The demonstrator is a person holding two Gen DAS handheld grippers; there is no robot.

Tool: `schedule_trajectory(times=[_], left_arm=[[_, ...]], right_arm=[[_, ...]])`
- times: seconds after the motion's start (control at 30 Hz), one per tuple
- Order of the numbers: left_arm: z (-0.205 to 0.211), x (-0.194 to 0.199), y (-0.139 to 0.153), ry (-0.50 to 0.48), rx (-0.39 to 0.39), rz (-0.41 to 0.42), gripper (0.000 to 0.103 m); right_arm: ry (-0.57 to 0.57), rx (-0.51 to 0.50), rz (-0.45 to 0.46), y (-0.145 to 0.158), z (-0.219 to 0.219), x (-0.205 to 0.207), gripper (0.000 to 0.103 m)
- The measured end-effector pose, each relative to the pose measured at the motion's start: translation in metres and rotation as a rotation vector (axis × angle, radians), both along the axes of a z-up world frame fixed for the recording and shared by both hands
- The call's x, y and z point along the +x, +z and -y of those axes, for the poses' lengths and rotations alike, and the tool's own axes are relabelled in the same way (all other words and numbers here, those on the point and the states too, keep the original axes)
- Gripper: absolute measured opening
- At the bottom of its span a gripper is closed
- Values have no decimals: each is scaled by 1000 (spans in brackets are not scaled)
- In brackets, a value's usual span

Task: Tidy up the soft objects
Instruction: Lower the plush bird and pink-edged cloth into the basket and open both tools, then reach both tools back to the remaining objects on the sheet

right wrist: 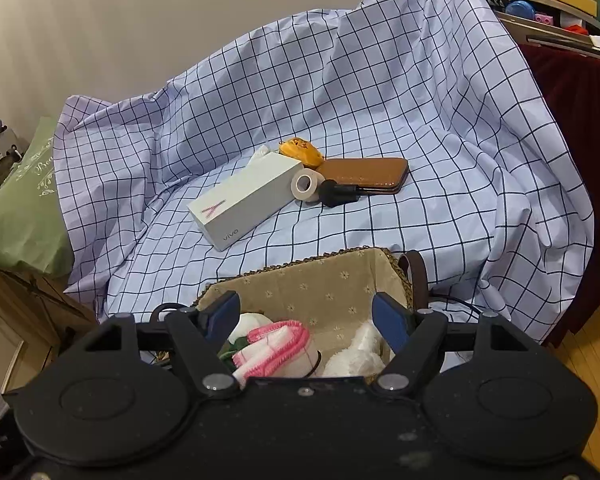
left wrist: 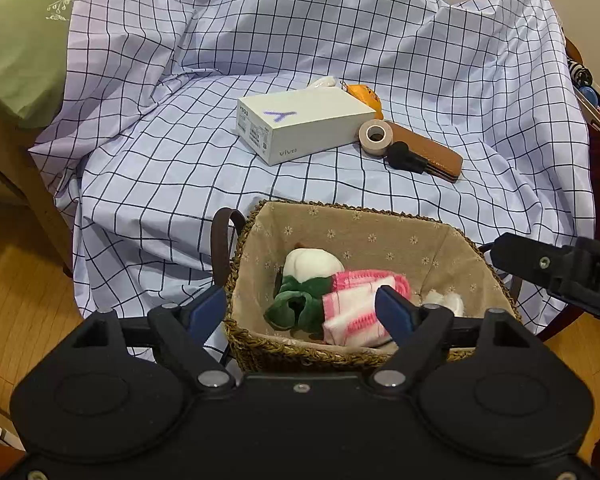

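A woven basket [left wrist: 380, 236] with a flowered cloth lining sits at the near edge of the checked sheet. Inside lie a white and green plush toy [left wrist: 300, 284], a pink and white folded cloth [left wrist: 356, 304] and a white fluffy item [left wrist: 446, 302]. My left gripper [left wrist: 302, 314] is open and empty over the basket's near rim. The right gripper shows in the left wrist view as a black arm [left wrist: 560, 272] at the basket's right. In the right wrist view my right gripper [right wrist: 306, 320] is open and empty above the basket [right wrist: 320, 280], over the pink cloth [right wrist: 276, 344] and the fluffy item [right wrist: 358, 354].
On the sheet behind the basket lie a white phone box [left wrist: 300, 126], a tape roll [left wrist: 375, 136], a brown leather case [left wrist: 432, 152], a black object [left wrist: 404, 158] and an orange pouch [left wrist: 364, 96]. A green pillow [left wrist: 20, 48] lies at left. A cluttered shelf [right wrist: 556, 12] stands at right.
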State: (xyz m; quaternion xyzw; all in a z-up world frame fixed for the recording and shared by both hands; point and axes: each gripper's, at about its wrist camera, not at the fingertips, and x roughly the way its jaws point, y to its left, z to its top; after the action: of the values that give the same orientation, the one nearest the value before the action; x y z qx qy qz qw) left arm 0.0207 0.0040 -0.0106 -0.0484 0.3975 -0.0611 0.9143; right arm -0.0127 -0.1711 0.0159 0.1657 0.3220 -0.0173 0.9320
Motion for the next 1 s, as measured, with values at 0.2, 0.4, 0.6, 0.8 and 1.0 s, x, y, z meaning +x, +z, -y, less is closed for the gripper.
schedule_trajectory(times=[0.2,0.4,0.6,0.8,1.0], left_arm=[[1,-1,0,-4,10,5,77],[2,-1,0,-3,13,7,79],[2,0,7,-19,23,21,94],[6,8,7,-51,39,-14,96],[9,20,4,-119,19,-119,96]], right_arm=[[-6,0,-7,0,1,0,74],[-11,2,-26,-2,2,2,77],[-29,-31,-42,-6,5,8,88],[-53,-50,-85,-12,12,19,93],[-51,-60,-157,-16,21,38,99]])
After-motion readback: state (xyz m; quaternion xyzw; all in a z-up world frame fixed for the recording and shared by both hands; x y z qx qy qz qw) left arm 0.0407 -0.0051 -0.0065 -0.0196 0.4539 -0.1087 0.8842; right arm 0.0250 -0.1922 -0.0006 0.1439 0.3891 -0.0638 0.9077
